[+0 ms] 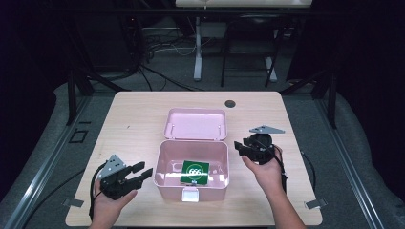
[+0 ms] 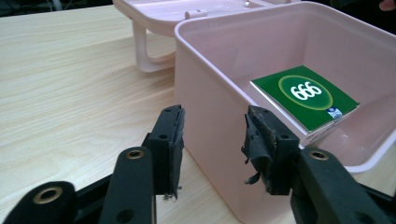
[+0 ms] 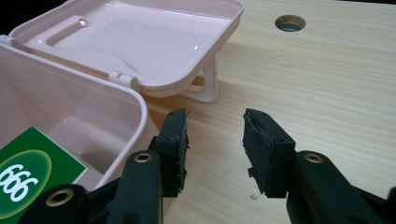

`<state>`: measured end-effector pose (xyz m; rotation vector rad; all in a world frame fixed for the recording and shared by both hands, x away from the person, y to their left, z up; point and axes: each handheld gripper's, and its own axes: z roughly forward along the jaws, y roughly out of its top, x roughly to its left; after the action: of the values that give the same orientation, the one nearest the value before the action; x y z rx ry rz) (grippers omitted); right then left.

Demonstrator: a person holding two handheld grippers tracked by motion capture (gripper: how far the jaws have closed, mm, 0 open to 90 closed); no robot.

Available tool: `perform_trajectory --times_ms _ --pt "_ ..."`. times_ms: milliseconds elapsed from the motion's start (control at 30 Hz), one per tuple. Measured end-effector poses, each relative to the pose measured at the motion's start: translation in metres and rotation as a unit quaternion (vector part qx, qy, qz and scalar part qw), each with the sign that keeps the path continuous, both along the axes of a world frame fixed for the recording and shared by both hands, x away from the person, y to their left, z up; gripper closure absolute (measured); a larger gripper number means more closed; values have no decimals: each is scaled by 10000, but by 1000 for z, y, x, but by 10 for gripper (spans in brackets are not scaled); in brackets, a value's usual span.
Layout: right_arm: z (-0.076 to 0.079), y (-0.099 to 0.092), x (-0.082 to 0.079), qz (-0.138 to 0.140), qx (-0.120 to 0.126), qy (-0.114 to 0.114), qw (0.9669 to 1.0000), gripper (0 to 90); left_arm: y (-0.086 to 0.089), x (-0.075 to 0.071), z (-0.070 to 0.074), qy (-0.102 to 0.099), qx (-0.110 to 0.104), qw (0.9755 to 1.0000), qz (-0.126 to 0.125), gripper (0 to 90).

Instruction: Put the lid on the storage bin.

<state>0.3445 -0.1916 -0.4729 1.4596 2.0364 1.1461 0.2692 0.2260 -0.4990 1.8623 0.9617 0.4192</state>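
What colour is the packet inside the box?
Green with white "666"; clearest in the left gripper view.

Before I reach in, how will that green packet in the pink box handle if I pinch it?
The green packet looks like a flat, square-edged carton, so probably stiff and light. Its glossy face may be slippery. It lies tilted against the pink box wall, so a push would likely slide it flat.

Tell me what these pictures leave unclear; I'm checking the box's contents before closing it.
- Open pink plastic box: floor under the green "666" packet hidden, all views.
- Packet's small label: too small, left gripper view.
- Front white latch: glare, high view.
- Hinged pink lid: underside hidden.
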Motion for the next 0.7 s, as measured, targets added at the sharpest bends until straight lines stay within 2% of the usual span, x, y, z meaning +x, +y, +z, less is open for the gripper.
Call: perform_trajectory --times_ms 33,167,233,300,367,600,700 --pt "3 2 2 -1 -46 8 10000 587 -1 -1 2 -16 35 10000 -10 589" --pt "9 3 5 38 -32 39 10000 584 -3 -2 5 -10 -121 9999 -61 587" --pt "17 2 10 -8 50 23 10000 570 -5 -3 10 -49 -112 9999 -90 579" --pt "21 1 14 -35 144 43 9999 569 -6 -3 12 -46 -213 9997 -142 570" --pt "25 2 19 -90 140 91 9998 567 -6 -3 13 -10 -188 9997 -159 569" --pt "30 3 37 -218 257 298 9990 563 -10 -2 16 36 -271 9995 -170 566" --pt "31 4 40 -212 174 300 9992 563 -12 -2 17 53 -262 9993 -260 595"
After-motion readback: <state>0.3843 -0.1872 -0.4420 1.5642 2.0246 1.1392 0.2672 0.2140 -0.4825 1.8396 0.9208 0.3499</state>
